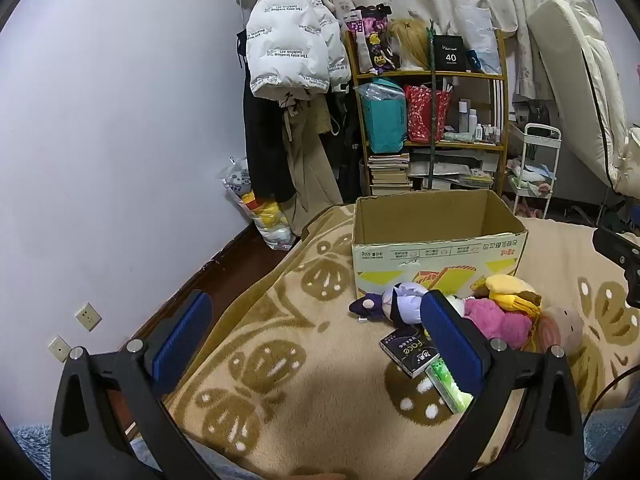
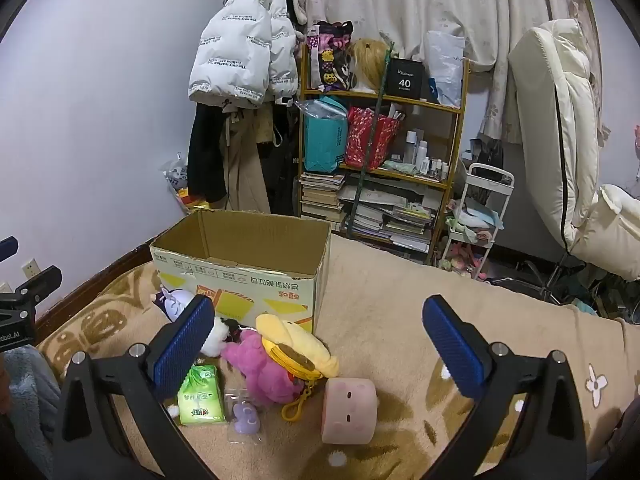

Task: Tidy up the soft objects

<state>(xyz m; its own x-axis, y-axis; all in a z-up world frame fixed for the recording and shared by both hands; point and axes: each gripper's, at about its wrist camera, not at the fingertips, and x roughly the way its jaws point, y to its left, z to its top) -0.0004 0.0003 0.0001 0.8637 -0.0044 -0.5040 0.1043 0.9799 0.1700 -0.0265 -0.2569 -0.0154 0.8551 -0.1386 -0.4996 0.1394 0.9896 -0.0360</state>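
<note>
An open cardboard box [image 1: 436, 256] stands on a beige patterned blanket [image 1: 288, 360]; it also shows in the right wrist view [image 2: 240, 276]. In front of it lie a purple doll [image 1: 394, 304], a pink plush [image 1: 500, 320], a yellow plush pouch [image 1: 510, 290] and a round pale pink plush [image 2: 349, 410]. The same pink plush [image 2: 264, 372] and yellow pouch [image 2: 296, 350] show in the right wrist view. My left gripper [image 1: 316, 344] is open and empty, left of the pile. My right gripper [image 2: 320, 348] is open and empty above the toys.
A dark tissue pack [image 1: 410, 354] and a green tissue pack [image 2: 200, 400] lie by the toys, with a small bagged purple item [image 2: 245, 416]. Behind stand a cluttered shelf [image 1: 432, 120], hung coats [image 1: 288, 60], a white cart [image 1: 536, 168] and a cream chair [image 2: 560, 140].
</note>
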